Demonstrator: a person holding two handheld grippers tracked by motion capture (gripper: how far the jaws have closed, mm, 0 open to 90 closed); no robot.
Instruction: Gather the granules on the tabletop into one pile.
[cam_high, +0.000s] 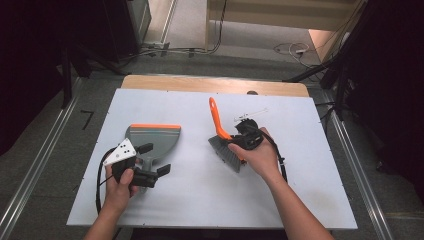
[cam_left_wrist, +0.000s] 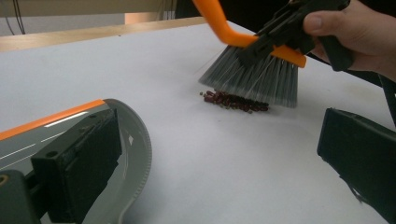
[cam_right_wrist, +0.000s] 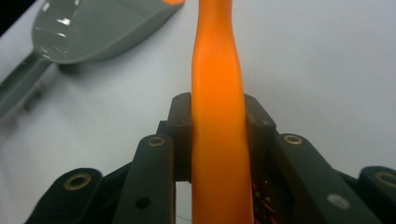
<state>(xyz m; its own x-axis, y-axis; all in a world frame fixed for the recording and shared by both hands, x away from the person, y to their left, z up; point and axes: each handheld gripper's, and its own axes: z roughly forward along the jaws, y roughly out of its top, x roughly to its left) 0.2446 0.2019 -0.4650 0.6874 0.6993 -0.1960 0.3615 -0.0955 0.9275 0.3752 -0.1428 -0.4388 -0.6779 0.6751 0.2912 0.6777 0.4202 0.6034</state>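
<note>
A grey dustpan (cam_high: 152, 136) with an orange front lip lies flat at the table's left. My left gripper (cam_high: 154, 159) stands open at the dustpan's handle, jaws wide apart, one jaw by the pan's rim (cam_left_wrist: 140, 140). My right gripper (cam_high: 245, 137) is shut on the orange handle of a hand brush (cam_high: 219, 122), seen close in the right gripper view (cam_right_wrist: 217, 93). The brush's grey bristles (cam_left_wrist: 254, 81) rest on the table against a small heap of dark red beads (cam_left_wrist: 236, 101). Some beads (cam_right_wrist: 264, 198) also show below the right jaws.
The white table top (cam_high: 200, 190) has bare room between dustpan and brush and along its front. A thin white strip (cam_high: 250, 115) lies behind the right gripper. A wooden edge (cam_high: 215, 82) runs along the back; cables lie on the floor beyond.
</note>
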